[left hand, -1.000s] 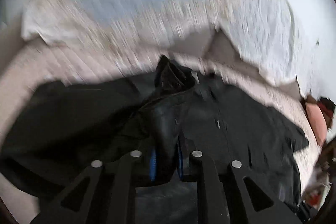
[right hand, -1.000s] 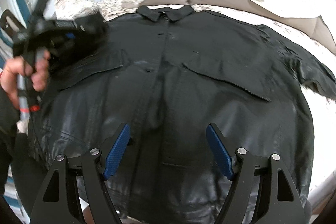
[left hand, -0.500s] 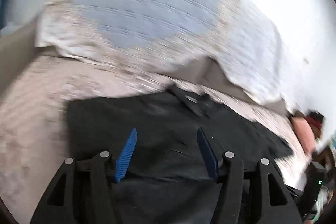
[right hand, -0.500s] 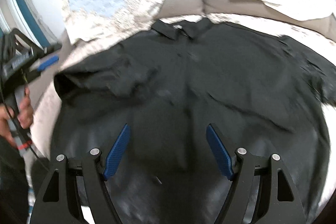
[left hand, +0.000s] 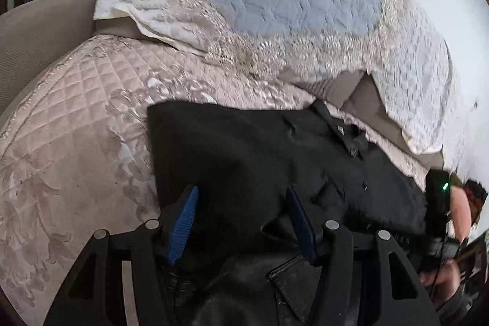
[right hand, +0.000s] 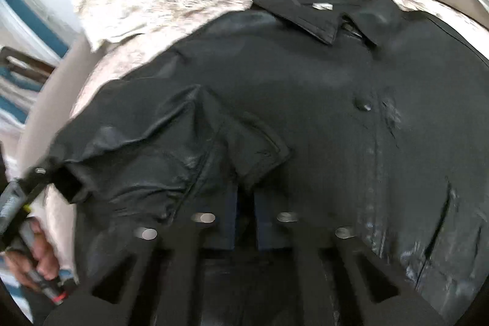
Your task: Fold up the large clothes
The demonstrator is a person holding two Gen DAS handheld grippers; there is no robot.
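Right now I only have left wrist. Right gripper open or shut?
Observer: Right gripper is close to shut, pads nearly together. Blur hides whether they pinch cloth.
Operator: What's in front of it?
Observer: The cuff of the sleeve, which lies folded across the jacket chest. The cuff's lower edge reaches the pads.
Operator: Where's my left gripper from that side?
Observer: Left gripper shows at the lower left, right at the sleeve's outer fold, with the left hand below it on the handle.
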